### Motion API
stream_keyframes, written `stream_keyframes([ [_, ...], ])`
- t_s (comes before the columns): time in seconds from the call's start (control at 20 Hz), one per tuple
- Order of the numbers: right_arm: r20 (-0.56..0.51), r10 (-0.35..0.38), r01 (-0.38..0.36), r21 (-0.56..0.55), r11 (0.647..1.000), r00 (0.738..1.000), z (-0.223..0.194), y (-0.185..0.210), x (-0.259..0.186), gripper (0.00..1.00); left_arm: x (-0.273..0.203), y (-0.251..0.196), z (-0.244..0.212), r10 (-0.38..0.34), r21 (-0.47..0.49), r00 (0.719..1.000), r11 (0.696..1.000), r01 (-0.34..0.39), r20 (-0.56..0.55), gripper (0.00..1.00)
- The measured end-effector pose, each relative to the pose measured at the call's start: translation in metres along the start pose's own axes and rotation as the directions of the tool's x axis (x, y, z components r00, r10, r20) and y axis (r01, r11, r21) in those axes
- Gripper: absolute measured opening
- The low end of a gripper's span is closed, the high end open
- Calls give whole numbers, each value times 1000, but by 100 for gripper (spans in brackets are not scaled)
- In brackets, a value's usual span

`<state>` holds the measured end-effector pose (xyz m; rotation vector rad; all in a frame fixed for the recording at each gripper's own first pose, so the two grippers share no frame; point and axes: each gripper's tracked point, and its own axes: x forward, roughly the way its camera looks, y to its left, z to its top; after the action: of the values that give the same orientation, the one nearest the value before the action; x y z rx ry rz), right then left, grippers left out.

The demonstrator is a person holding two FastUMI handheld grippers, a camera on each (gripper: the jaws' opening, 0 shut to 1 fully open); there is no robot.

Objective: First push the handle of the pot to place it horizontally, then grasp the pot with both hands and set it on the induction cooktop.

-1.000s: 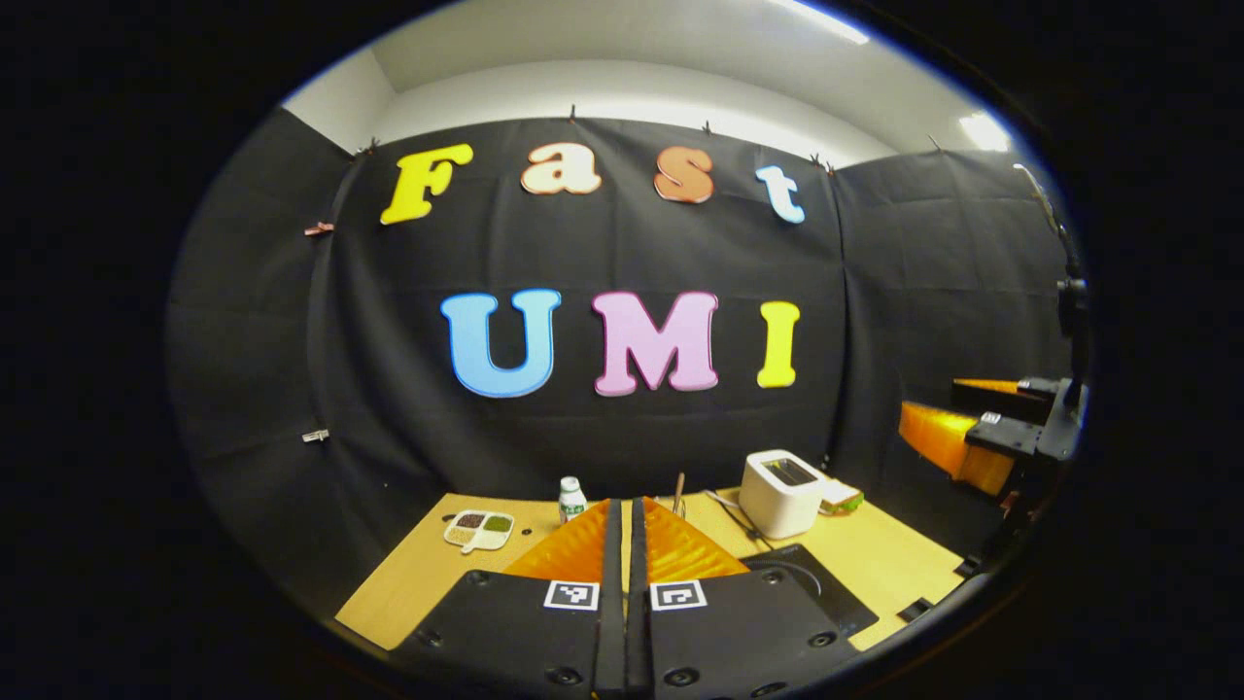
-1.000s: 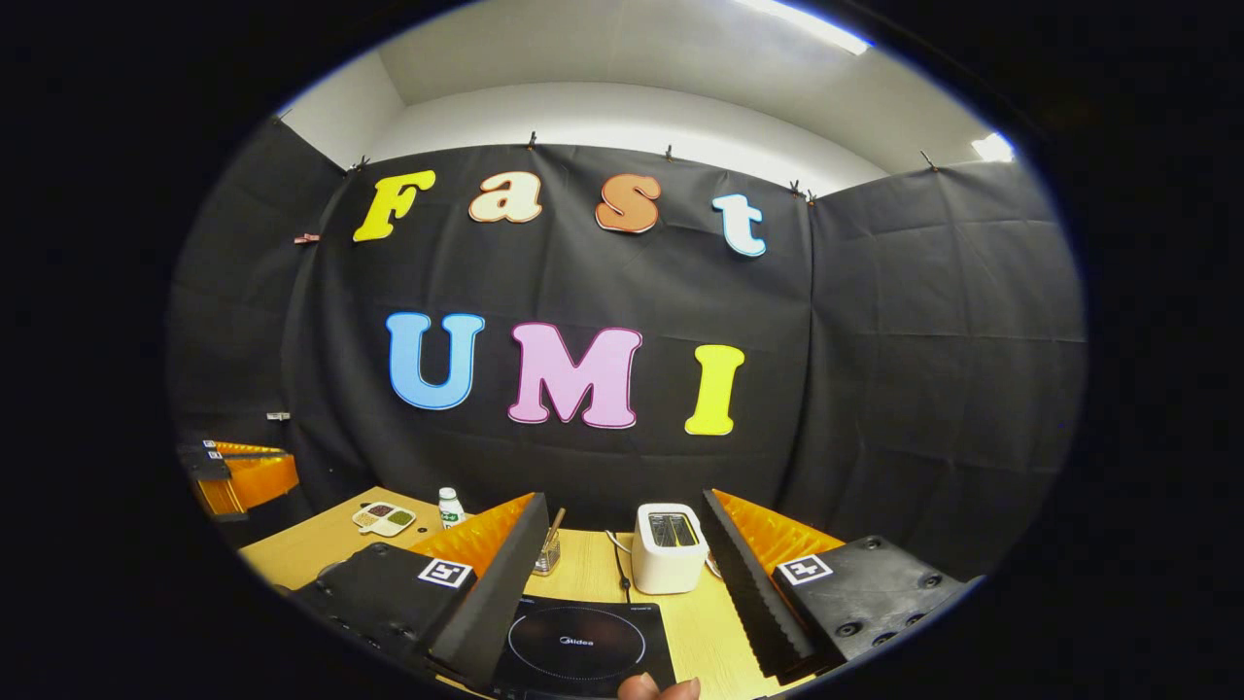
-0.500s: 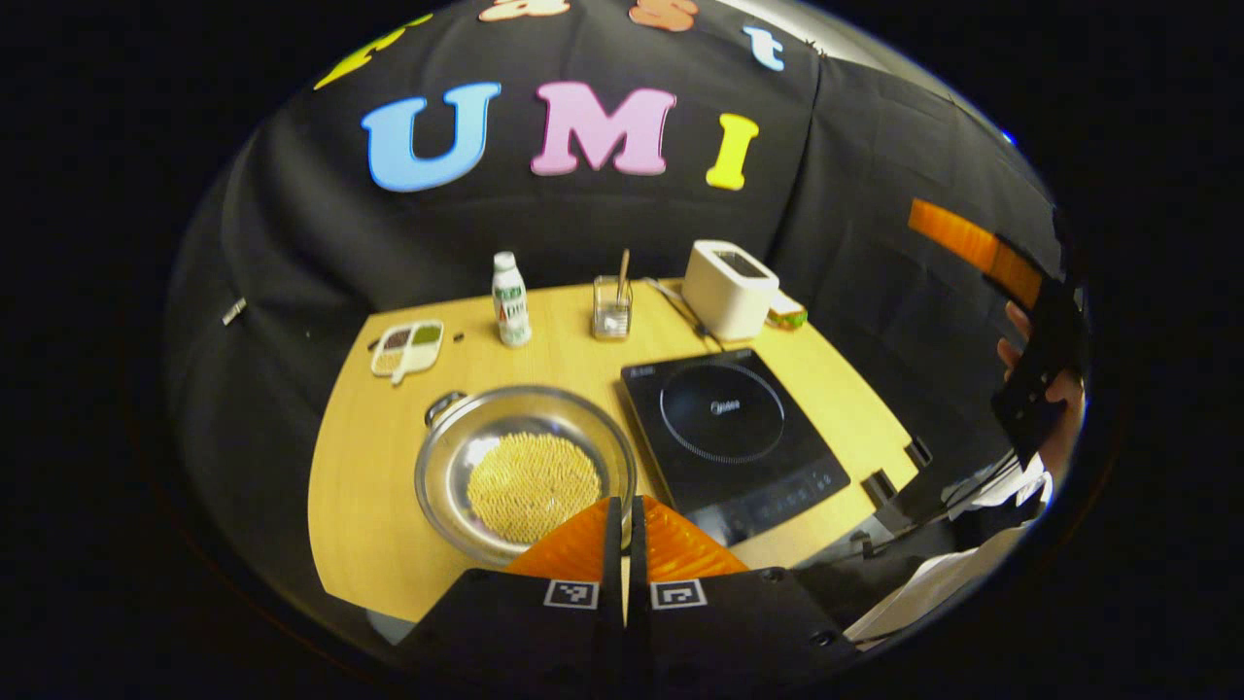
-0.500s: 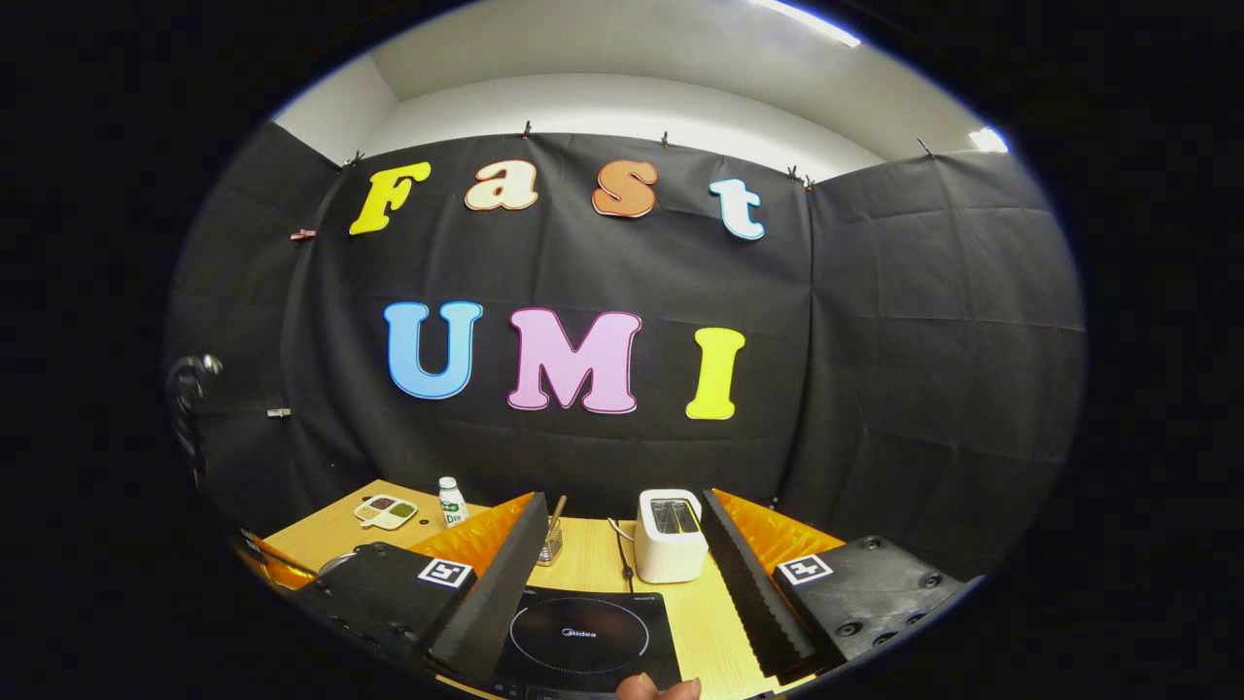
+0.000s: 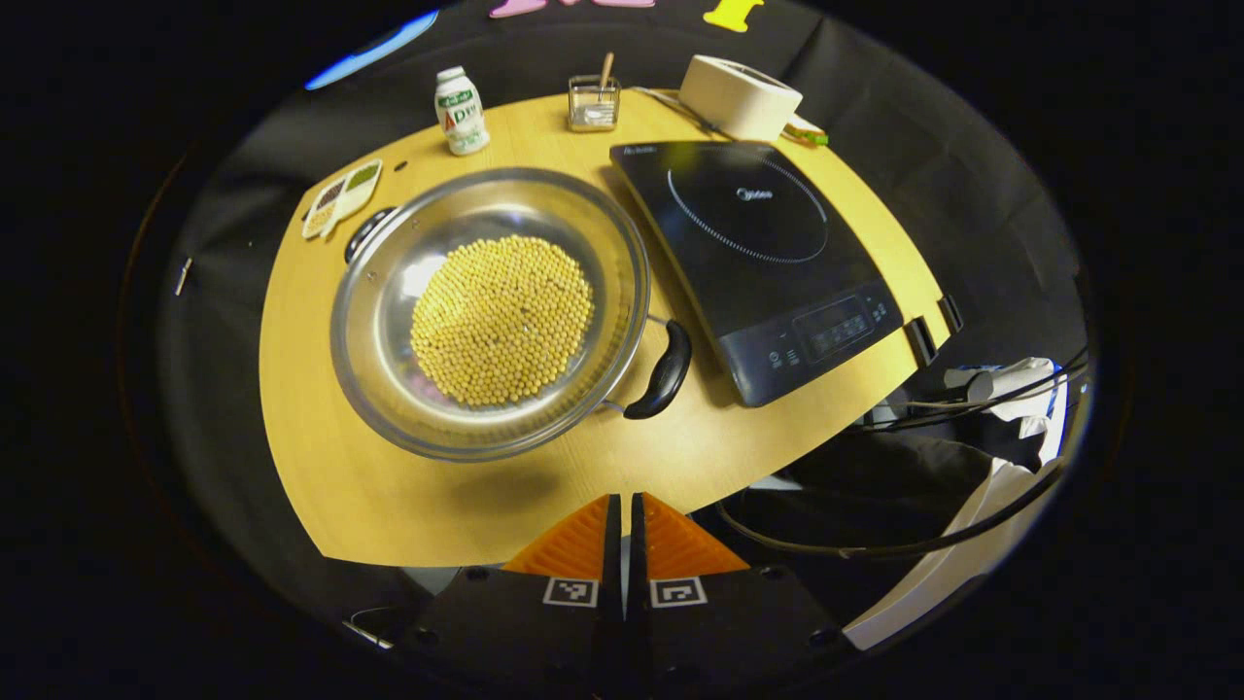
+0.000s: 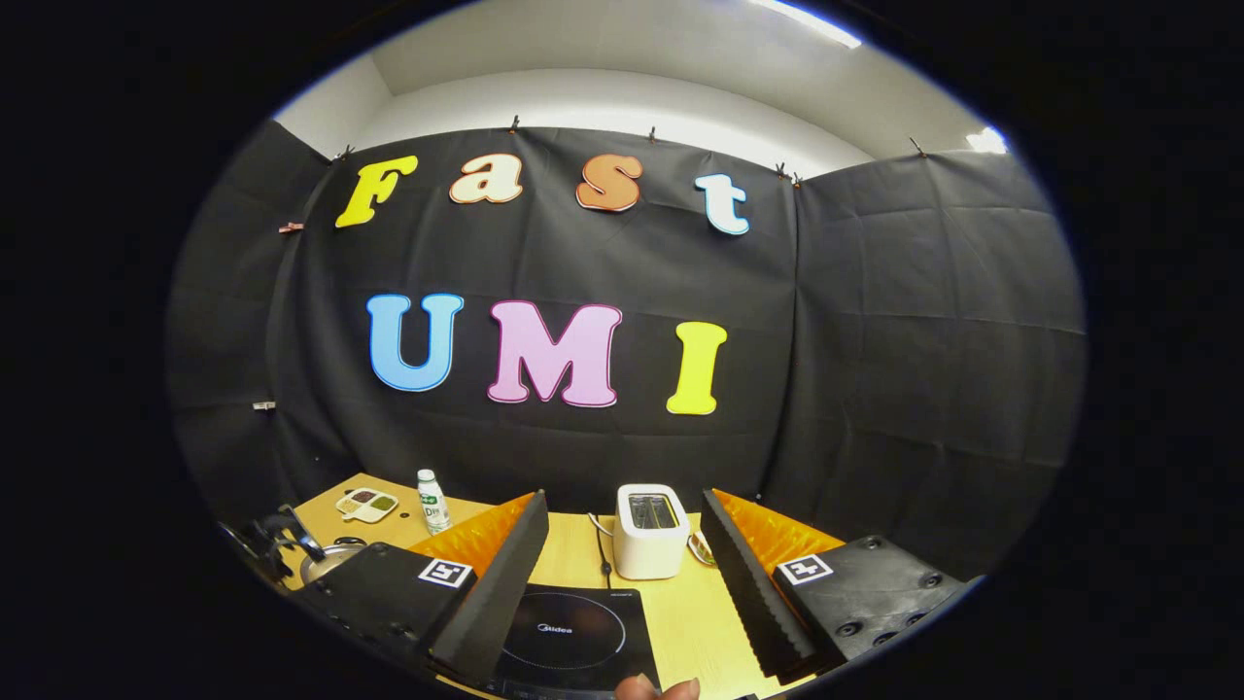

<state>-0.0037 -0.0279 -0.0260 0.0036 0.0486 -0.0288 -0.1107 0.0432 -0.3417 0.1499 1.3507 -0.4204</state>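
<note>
Light wooden table [image 5: 321, 467] inside a black-cloth booth, white wall strip and ceiling light up top in the right gripper view. Compared with half a second back, left gripper view now tipped way further down, looking almost straight onto the table. Steel pot [image 5: 489, 311] sitting on the table just left of the induction cooktop [image 5: 768, 262], full of yellow beans [image 5: 501, 319], near black handle [image 5: 661, 369] angled toward the cooktop. Left gripper [image 5: 623, 510] over the near table edge, fingers pressed together on nothing. Right gripper [image 6: 622, 564] spread wide above the cooktop. Further back: small bottle [image 5: 460, 110], glass cup [image 5: 592, 102] holding a stick, white toaster [image 5: 739, 95], divided dish [image 5: 340, 197] with seeds.
</note>
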Motion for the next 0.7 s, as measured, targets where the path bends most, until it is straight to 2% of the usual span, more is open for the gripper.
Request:
stream_keyframes([
  [0.15,-18,-23,23,-6,1000,1000,-8,-13,0,98,21,8,3,16,-1,999,1000,-16,-49,6],
  [0.4,-47,-62,61,-21,998,997,-19,-31,0,98,41,17,25,51,7,998,999,-51,-41,5],
  [0.55,-55,-86,85,-24,996,995,-21,-43,2,98,47,5,35,28,10,999,1000,-27,-44,5],
  [0.7,-70,-111,110,-23,994,991,-27,-55,5,98,51,0,48,50,1,998,999,-50,-35,5],
])
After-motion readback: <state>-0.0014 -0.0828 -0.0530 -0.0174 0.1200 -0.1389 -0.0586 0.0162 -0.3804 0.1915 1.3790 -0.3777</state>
